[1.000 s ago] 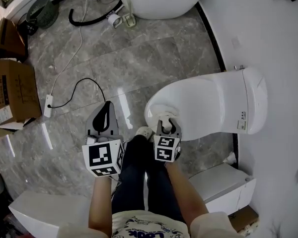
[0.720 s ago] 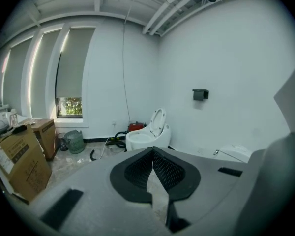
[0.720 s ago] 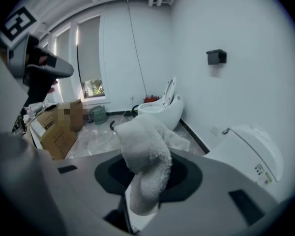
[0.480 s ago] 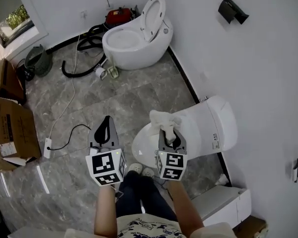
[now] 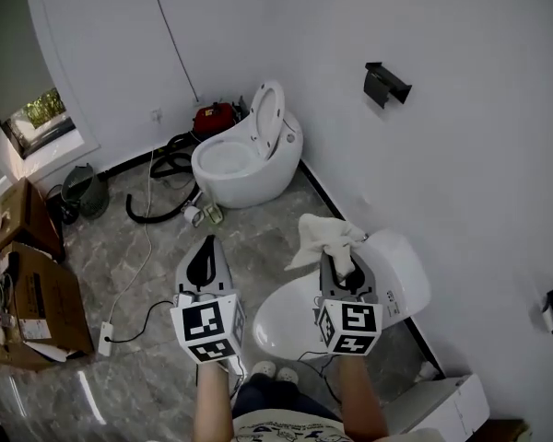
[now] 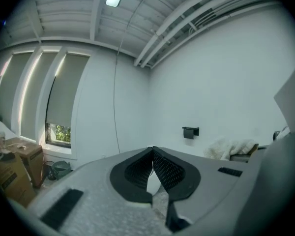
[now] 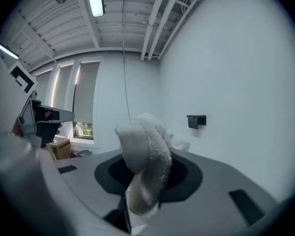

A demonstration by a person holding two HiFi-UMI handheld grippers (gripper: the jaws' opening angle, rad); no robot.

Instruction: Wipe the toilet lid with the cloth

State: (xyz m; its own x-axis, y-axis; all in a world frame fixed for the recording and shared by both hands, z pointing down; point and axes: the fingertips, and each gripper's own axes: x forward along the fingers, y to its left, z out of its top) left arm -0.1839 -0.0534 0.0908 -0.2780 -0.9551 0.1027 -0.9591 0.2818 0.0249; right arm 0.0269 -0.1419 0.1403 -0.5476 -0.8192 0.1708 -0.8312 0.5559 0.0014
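The right gripper [image 5: 339, 267] is shown clenched on the white cloth [image 5: 324, 235], which is bunched between the jaws and stands up beyond their tips; in the right gripper view the cloth [image 7: 146, 163] is seen against wall and window only. It is held over the far end of the closed toilet lid [image 5: 286, 319], which is set at the floor's right edge beside the wall. The left gripper [image 5: 204, 247] is held beside it over the grey floor [image 5: 258, 238], jaws pressed together at the tips with nothing between them. A second toilet [image 5: 229, 162], lid raised, is placed near the floor's far edge.
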